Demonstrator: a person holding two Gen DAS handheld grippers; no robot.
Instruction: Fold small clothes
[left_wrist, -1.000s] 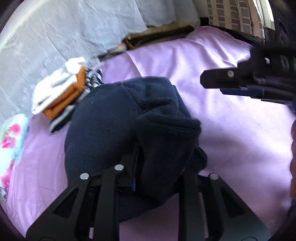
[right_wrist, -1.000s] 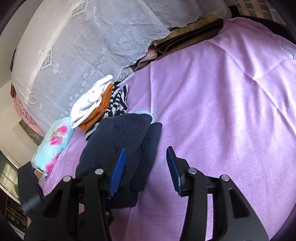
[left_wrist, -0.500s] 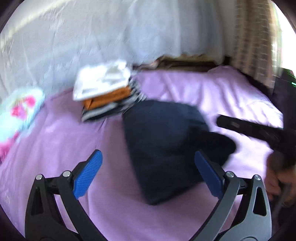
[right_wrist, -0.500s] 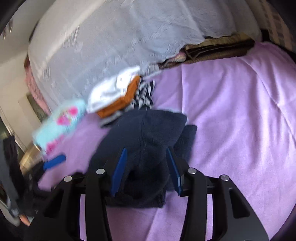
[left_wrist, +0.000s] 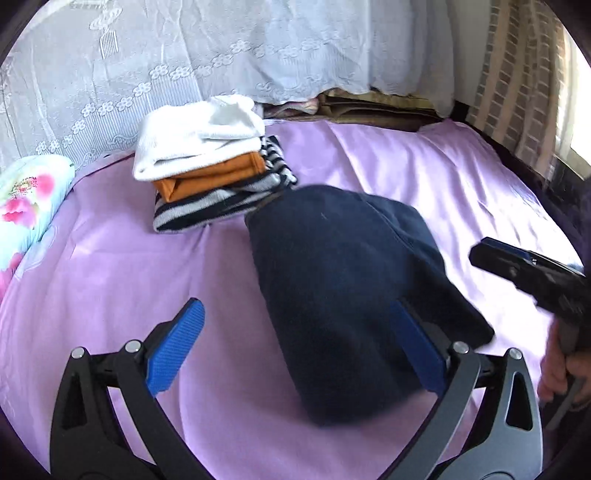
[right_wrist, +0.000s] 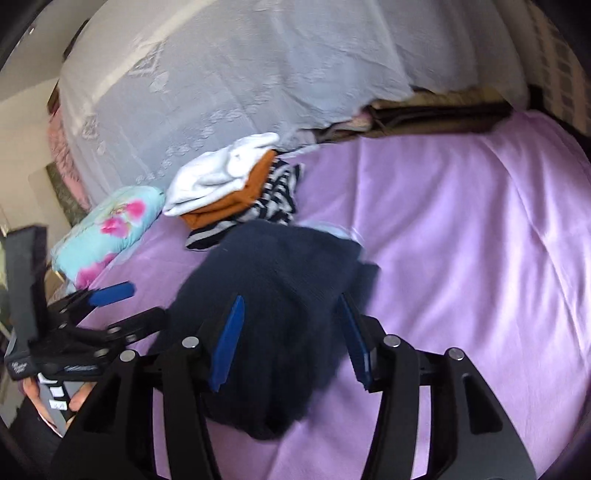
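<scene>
A folded navy knit garment (left_wrist: 343, 280) lies on the purple bedspread (left_wrist: 110, 280). My left gripper (left_wrist: 295, 325) is open above its near left edge, blue pads wide apart, holding nothing. In the right wrist view the same navy garment (right_wrist: 280, 295) sits under my right gripper (right_wrist: 291, 317), which is open with the cloth showing between its pads. The right gripper (left_wrist: 517, 266) appears as a black tool at the right edge of the left wrist view, held by a hand (left_wrist: 561, 373). The left gripper (right_wrist: 107, 295) shows at the left of the right wrist view.
A stack of folded clothes (left_wrist: 207, 162), white over orange over black-and-white stripes, stands just behind the navy garment. A floral pillow (left_wrist: 26, 195) lies at the left. White lace fabric (left_wrist: 221, 55) hangs behind the bed. The purple bedspread (right_wrist: 461, 240) stretches to the right.
My left gripper let go of the navy garment, opened wide and drew back. The garment now lies flat and folded. My right gripper moved in over it.
</scene>
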